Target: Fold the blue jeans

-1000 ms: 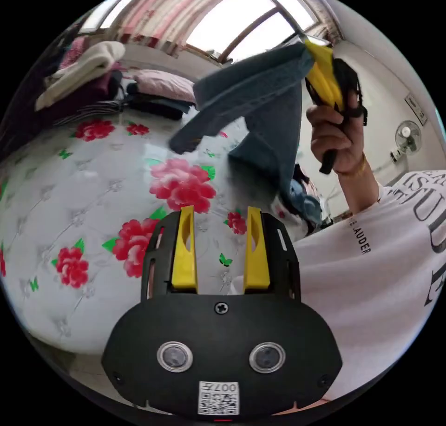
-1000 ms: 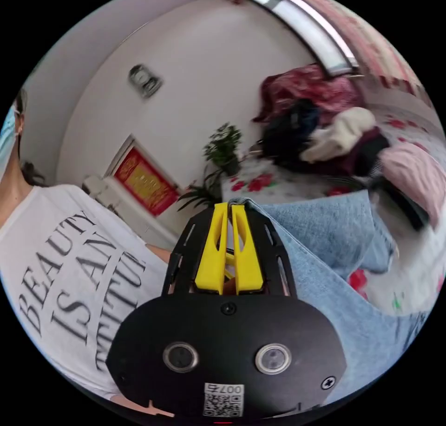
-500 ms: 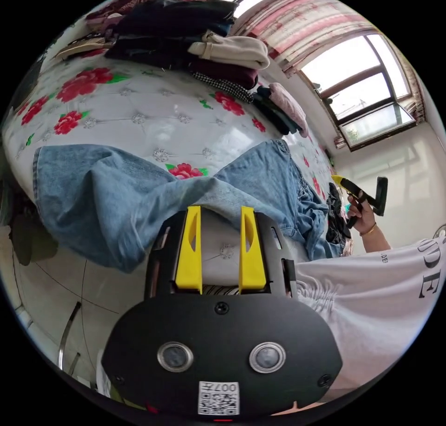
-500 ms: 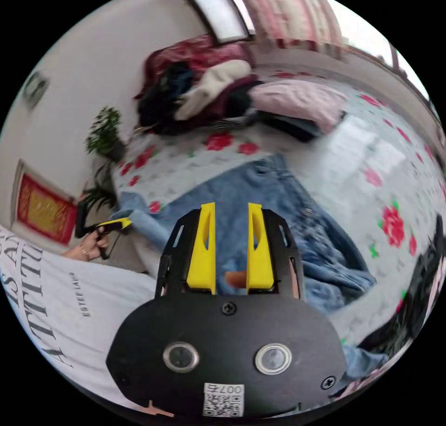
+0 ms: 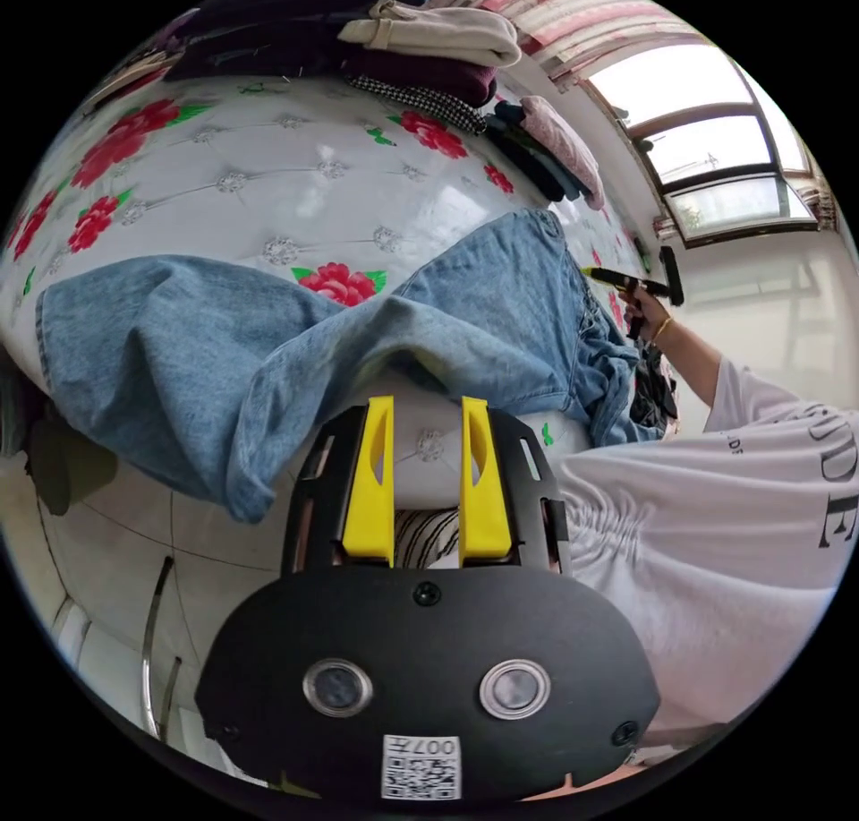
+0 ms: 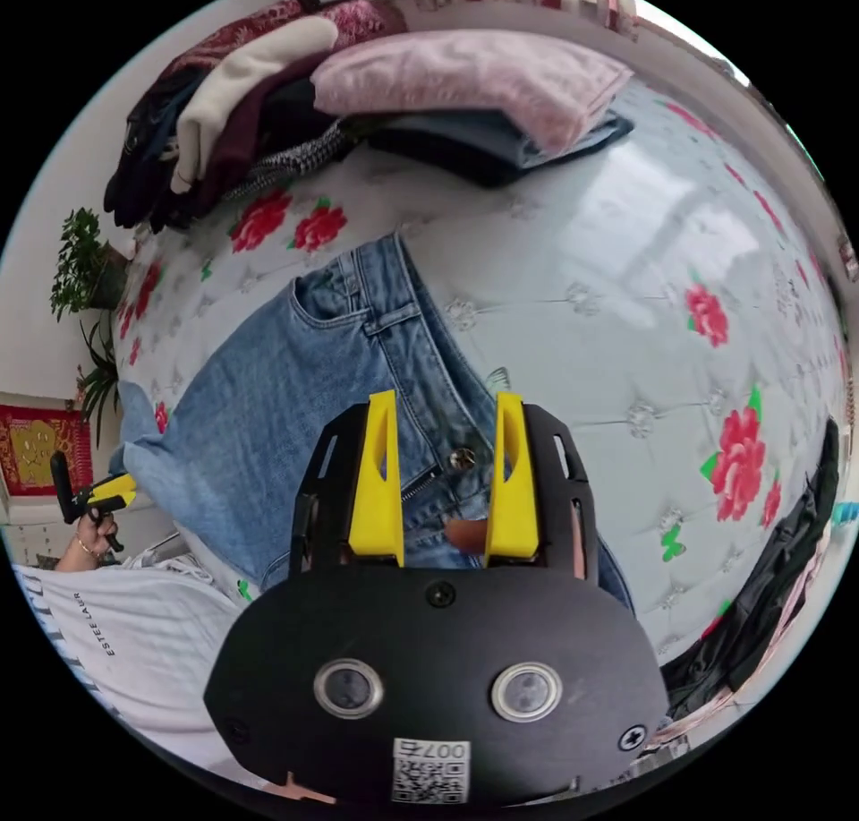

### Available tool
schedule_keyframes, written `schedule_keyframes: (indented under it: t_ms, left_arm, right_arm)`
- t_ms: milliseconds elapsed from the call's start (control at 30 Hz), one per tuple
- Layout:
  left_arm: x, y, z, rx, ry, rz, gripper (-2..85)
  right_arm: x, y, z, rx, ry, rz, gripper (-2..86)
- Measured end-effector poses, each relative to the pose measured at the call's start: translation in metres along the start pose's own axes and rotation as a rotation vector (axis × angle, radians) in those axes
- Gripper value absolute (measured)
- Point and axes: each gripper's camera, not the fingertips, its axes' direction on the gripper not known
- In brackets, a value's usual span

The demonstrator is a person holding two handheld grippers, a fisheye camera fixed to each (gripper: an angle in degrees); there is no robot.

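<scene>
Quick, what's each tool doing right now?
Left tool: open, holding nothing, by the jeans legs.
Right tool: open, holding nothing, over the jeans' waistband.

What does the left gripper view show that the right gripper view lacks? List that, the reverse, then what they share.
Left gripper view adds: the leg ends hanging over floor tiles, and the window. Right gripper view adds: the waistband button, a potted plant, a red wall picture. Shared: the jeans spread on the floral bed, the pile of clothes, the white shirt.
</scene>
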Motion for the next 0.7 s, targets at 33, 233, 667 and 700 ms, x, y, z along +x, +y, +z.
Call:
schedule_keyframes:
  t_ms: [33, 233, 667, 700]
  left_arm:
    - [0.000, 0.004, -0.001, -0.005, -0.020, -0.014, 11.1]
    - [0.000, 0.004, 0.011, 0.014, 0.027, -0.128, 10.8]
    - [0.094, -0.006, 0.030, 0.031, -0.056, 0.198, 11.4]
    - [0.103, -0.003, 0.031, 0.035, -0.115, 0.255, 11.8]
  right_arm:
    - [-0.011, -0.006, 0.012, -0.029, 0.034, -0.004, 9.7]
    - [-0.050, -0.003, -0.006, 0.017, 0.227, -0.193, 3.5]
    - [0.103, 0.202, -0.171, 0.452, 0.331, 0.566, 1.2]
    - [0.094, 0.213, -0.167, 0.462, 0.294, 0.561, 0.9]
